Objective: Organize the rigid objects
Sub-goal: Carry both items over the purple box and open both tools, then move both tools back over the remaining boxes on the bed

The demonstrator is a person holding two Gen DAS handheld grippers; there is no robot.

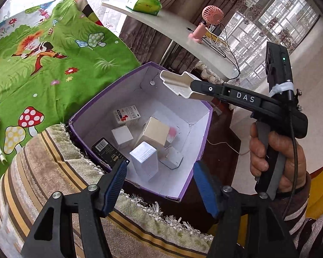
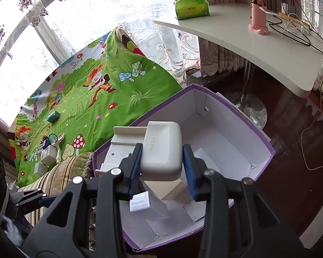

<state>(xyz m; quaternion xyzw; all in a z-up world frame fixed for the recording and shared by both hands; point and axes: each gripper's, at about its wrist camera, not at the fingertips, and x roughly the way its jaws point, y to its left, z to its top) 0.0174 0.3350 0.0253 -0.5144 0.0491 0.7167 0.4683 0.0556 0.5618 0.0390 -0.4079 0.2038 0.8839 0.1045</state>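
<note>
Right gripper (image 2: pixel 162 163) is clamped on a white plastic holder (image 2: pixel 161 150) above the purple box (image 2: pixel 258 133); left gripper (image 1: pixel 159 182) hangs released, nothing between its pads. Small cartons (image 1: pixel 156 134) sit inside the box.

Small boxes (image 2: pixel 45 155) on green cartoon sheet (image 2: pixel 92 107).

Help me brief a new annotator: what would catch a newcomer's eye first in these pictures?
The purple box with white walls, open in the middle and holding several small cartons. Above it the right gripper is clamped on a white plastic holder, while the left gripper hangs open and empty over the box's near edge. Behind, a bright green cartoon cloth covers the surface.
</note>
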